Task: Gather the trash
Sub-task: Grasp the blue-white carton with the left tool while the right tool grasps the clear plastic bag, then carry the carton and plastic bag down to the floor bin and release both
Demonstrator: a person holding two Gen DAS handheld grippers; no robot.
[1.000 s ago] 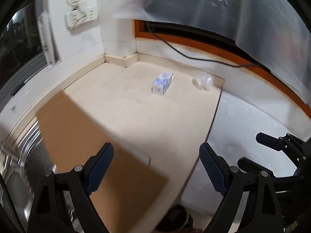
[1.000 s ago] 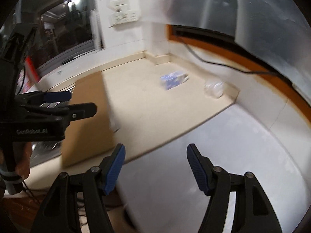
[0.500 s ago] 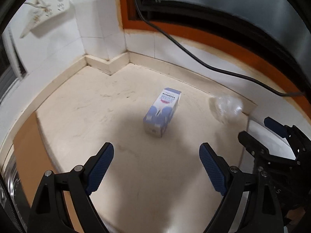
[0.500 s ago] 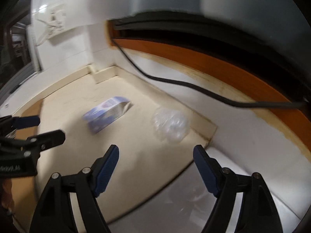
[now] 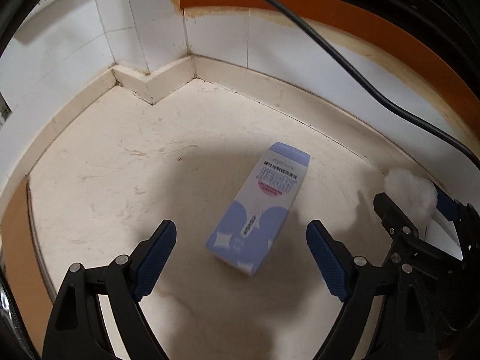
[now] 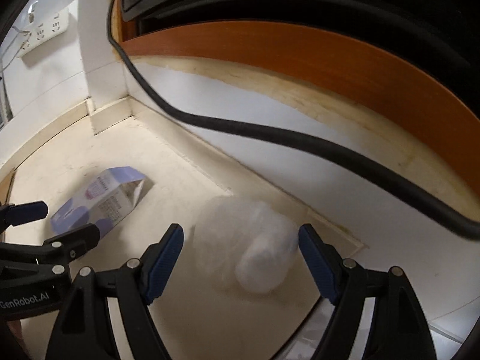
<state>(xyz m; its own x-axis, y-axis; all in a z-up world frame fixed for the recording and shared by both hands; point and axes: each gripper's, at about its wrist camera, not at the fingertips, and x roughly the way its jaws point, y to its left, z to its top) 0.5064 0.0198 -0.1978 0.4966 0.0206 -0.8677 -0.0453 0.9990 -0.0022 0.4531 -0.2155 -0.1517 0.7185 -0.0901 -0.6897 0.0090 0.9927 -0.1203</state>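
Observation:
A white and purple carton lies on its side on the cream countertop, one end flap open in the right wrist view. My left gripper is open, its jaws either side of the carton's near end, not touching it. A crumpled clear plastic wrapper lies near the counter's back right edge; it also shows in the left wrist view. My right gripper is open, its jaws flanking the wrapper.
White tiled walls meet in a stepped corner behind the counter. A thick black cable hangs along the back wall under an orange wooden ledge. A brown board lies at the counter's left. A power strip hangs on the wall.
Both grippers have moved forward and down over the counter. The left now straddles the carton and the right now straddles the plastic wrapper. Both stay open.

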